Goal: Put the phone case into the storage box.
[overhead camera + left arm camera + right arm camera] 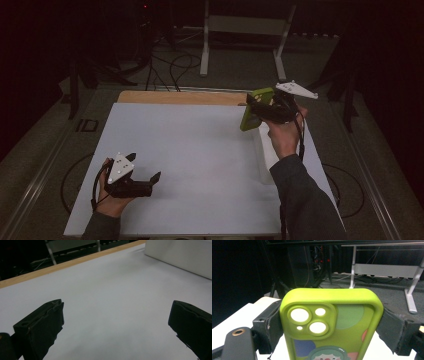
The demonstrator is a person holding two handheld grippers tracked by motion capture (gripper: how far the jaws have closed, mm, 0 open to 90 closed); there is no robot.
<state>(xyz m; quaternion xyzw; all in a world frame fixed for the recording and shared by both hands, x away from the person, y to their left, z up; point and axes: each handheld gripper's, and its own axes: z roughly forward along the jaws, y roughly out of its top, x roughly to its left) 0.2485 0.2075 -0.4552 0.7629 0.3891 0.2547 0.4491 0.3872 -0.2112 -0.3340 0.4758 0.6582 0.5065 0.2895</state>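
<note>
Right gripper (256, 111) raised — phone case (332, 327) clamped.

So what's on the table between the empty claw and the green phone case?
Nothing: in the high view, bare white table runs from the left claw to the phone case held up in the right claw.

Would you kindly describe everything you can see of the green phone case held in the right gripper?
The green phone case looks like soft, matte lime-green rubber with rounded corners. Its raised camera block has three cut-outs. Pastel circles and a cartoon face are printed below it. The right gripper clamps it by its two long sides, camera end pointing away from the hand, lifted above the table's far right corner. Nothing else touches it.
</note>
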